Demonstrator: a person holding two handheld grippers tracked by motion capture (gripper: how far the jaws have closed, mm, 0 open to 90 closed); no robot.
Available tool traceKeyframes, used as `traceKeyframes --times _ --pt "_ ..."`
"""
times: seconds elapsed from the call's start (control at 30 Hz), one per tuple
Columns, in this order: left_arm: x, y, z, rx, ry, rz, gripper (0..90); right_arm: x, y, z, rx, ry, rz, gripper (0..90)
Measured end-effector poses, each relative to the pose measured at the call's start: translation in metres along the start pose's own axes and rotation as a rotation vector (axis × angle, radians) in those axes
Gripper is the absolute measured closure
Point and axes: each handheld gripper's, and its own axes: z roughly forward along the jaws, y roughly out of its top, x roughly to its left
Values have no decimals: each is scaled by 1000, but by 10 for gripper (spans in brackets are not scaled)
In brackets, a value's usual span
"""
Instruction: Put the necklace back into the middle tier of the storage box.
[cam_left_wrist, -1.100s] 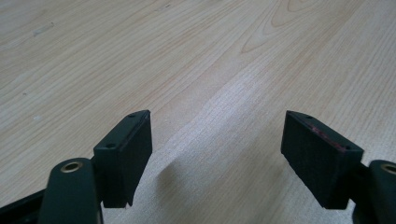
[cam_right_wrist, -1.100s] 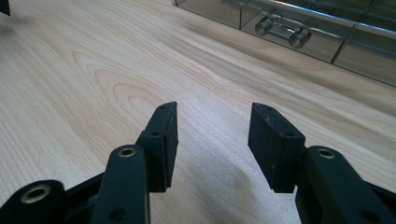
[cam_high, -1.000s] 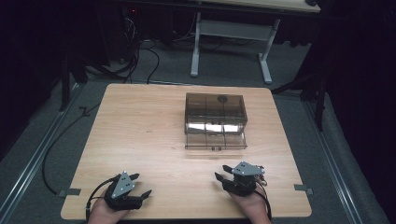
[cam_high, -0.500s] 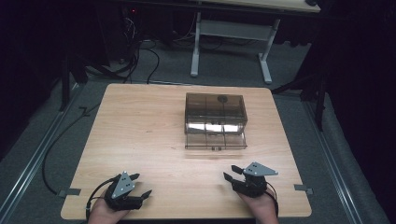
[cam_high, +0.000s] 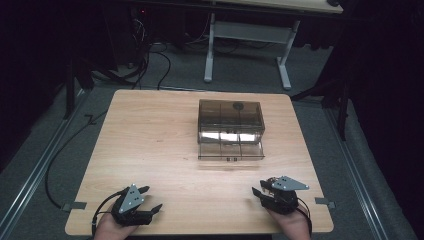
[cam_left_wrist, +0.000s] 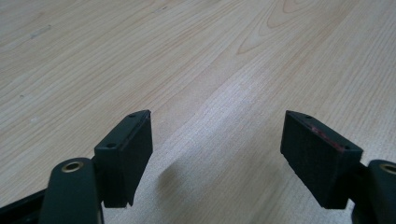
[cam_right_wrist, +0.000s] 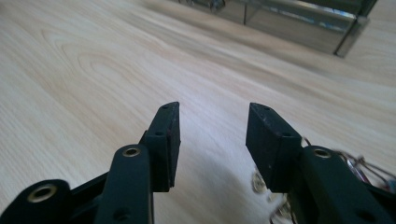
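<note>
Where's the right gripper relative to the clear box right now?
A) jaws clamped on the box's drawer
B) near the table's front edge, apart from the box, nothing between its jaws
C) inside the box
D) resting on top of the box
B: the right gripper sits near the table's front edge, well short of the clear box, jaws apart over bare wood.

left gripper (cam_high: 152, 199) rests low, jaws wide apart, empty. right gripper (cam_high: 256, 193) jaws have just been closing, nothing between them.
</note>
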Motion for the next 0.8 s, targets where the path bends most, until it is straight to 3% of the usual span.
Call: traceKeyframes --times 0.3,0.67,0.8 --pt "-1 0 0 -3 0 8 260 -15 -10 -21 76 -29 23 663" --pt "-3 -1 -1 -1 5 17 262 -22 -15 -50 94 -59 53 771" --pt "-3 -1 -1 6 7 17 263 -32 -14 -58 105 -105 76 871"
